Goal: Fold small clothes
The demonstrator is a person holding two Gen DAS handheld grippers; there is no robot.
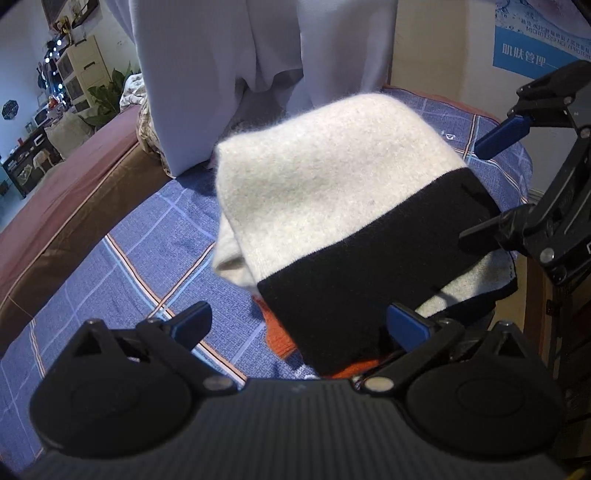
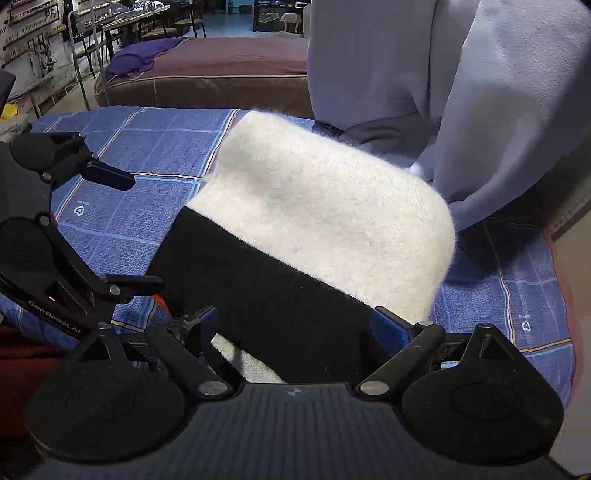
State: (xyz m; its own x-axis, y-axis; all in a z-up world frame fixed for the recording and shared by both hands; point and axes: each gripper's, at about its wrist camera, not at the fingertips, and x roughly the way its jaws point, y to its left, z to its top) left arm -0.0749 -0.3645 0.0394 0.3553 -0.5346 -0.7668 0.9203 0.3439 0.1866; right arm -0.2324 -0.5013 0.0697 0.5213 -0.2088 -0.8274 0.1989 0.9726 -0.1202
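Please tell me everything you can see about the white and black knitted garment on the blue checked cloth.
The fuzzy white knitted garment with a wide black band lies folded on the blue checked cloth. Its wool looks soft and hairy. The black band faces the cameras; an inner layer shows beneath it. It partly covers an orange fabric piece. No gripper pad presses on it.

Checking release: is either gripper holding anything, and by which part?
Nothing held. Left gripper and right gripper both stand open over the folded sweater.

Landmark: brown mattress [image 2: 207,79]. Beyond it stand tables and chairs [image 2: 147,22]. Beside it, a cream drawer cabinet [image 1: 86,72] and green plant [image 1: 105,96]. Blue poster [image 1: 535,40] on wall.
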